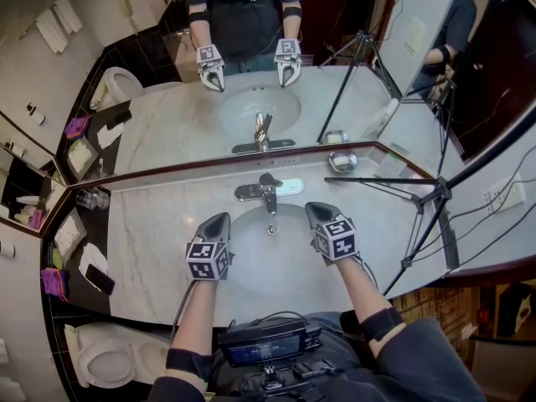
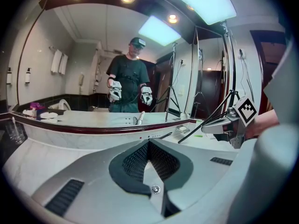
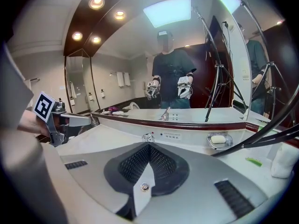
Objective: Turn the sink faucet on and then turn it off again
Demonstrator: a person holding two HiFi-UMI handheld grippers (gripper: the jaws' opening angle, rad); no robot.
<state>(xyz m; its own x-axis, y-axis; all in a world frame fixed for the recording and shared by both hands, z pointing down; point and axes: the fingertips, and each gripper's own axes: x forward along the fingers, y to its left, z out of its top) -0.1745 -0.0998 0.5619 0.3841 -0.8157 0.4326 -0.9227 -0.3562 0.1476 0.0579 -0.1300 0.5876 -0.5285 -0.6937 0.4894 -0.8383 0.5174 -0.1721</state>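
The chrome faucet stands at the back of the white sink, its lever pointing toward the basin. No water shows. My left gripper hovers over the basin's left rim, jaws shut and empty. My right gripper hovers over the right rim, also shut with nothing in it. Both point at the back wall, short of the faucet on either side. In the right gripper view the faucet sits just beyond the shut jaw tips. In the left gripper view the jaws meet, and the right gripper shows beside them.
A soap dish sits at the back right of the marble counter. A black tripod leans across the right side. Glasses and a phone lie at the left, above a toilet. A mirror backs the counter.
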